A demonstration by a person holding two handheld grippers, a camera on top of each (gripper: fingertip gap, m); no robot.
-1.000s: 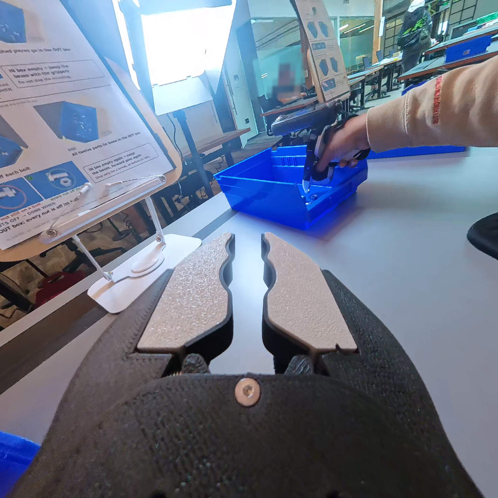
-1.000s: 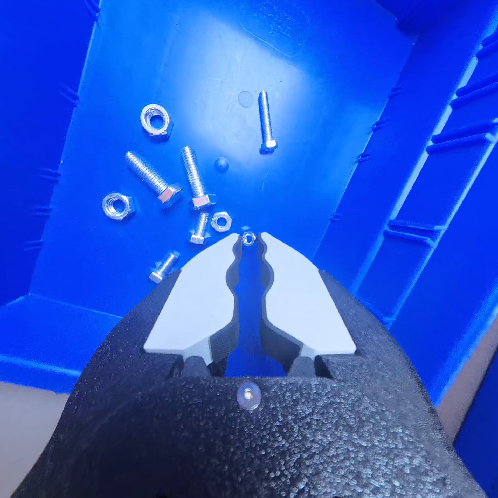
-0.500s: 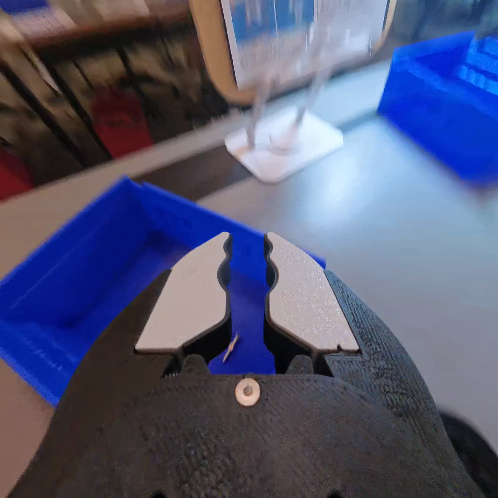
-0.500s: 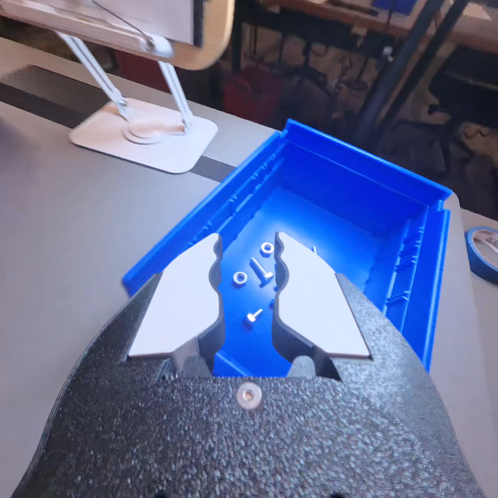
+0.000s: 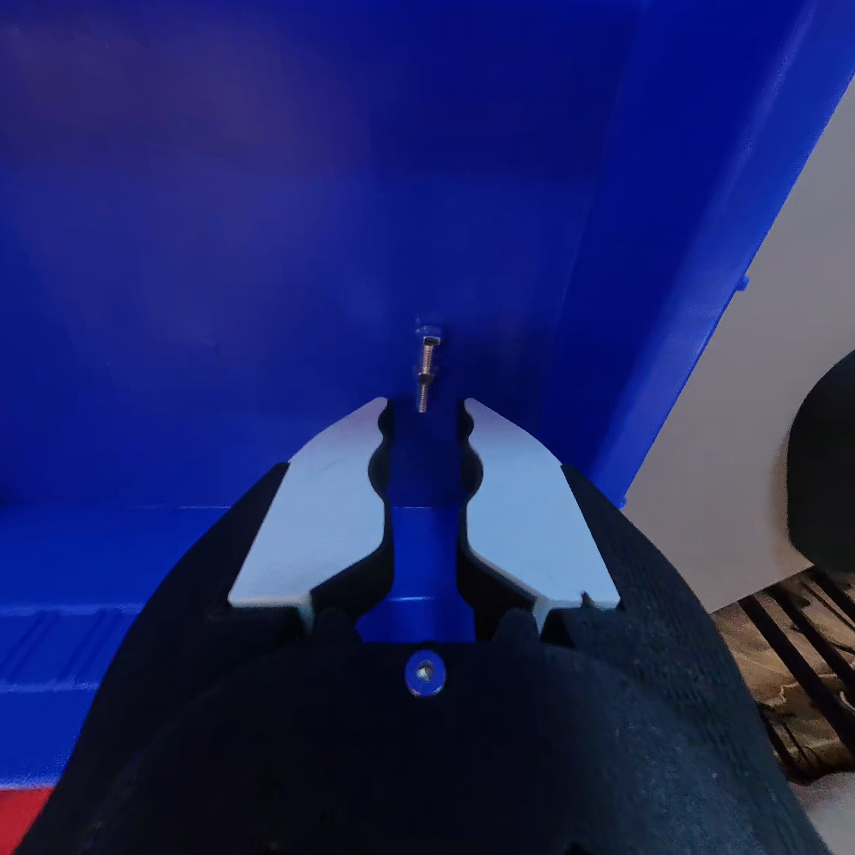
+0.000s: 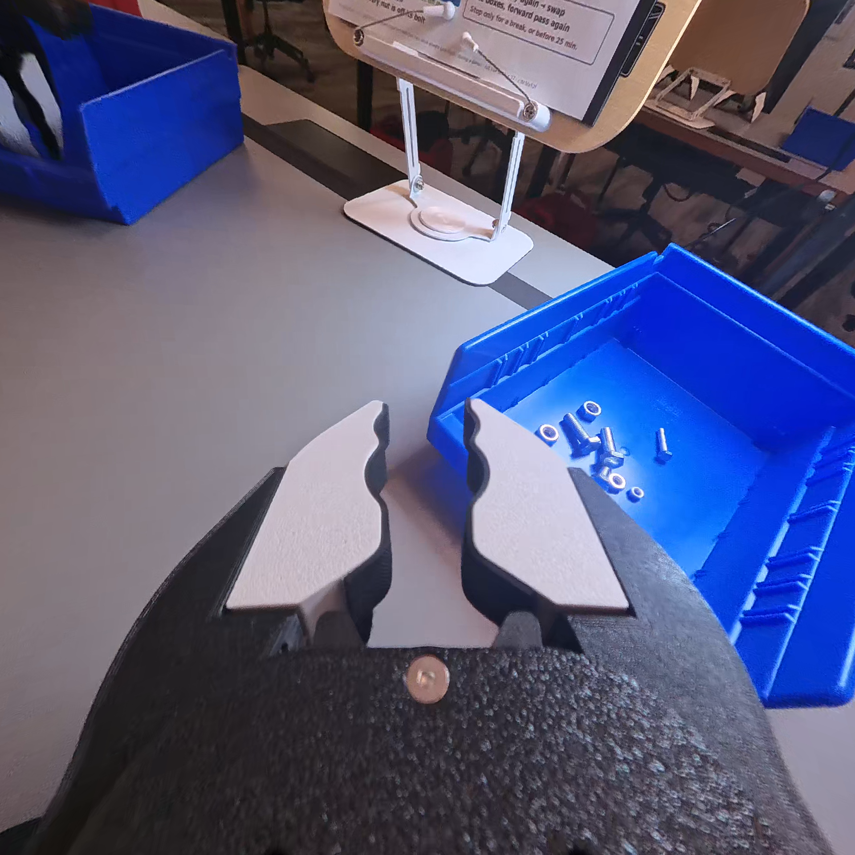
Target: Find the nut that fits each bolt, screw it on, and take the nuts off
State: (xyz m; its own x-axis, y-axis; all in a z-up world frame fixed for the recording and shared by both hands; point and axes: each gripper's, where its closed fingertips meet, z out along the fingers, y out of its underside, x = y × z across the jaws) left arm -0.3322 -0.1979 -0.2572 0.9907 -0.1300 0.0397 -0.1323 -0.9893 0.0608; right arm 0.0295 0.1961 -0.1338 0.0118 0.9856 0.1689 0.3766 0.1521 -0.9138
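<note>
In the left wrist view my left gripper [image 5: 425, 403] is open and empty, low inside a blue bin [image 5: 231, 231]. A small silver bolt [image 5: 426, 351] with a nut [image 5: 424, 378] threaded on its shank lies on the bin floor, its tip just ahead of the gap between my fingertips. In the right wrist view my right gripper [image 6: 424, 407] is open and empty above the grey table [image 6: 185, 370]. To its right a second blue bin [image 6: 546, 319] holds several loose bolts [image 6: 578, 435] and nuts [image 6: 548, 432], among them a tiny nut [image 6: 636, 493].
A white document stand [image 6: 439, 231] with an instruction sheet stands at the table's back edge between the bins. The first bin [image 6: 162, 139] sits far left with the left gripper [image 6: 27, 92] in it. A black round object [image 5: 828, 486] lies right of that bin. My right fingertips sit around 55 centimetres from my left ones.
My left gripper swung from over the table down into the left bin, in front of the bolt. My right gripper let go of the tiny nut, opened and drew back out of the right bin.
</note>
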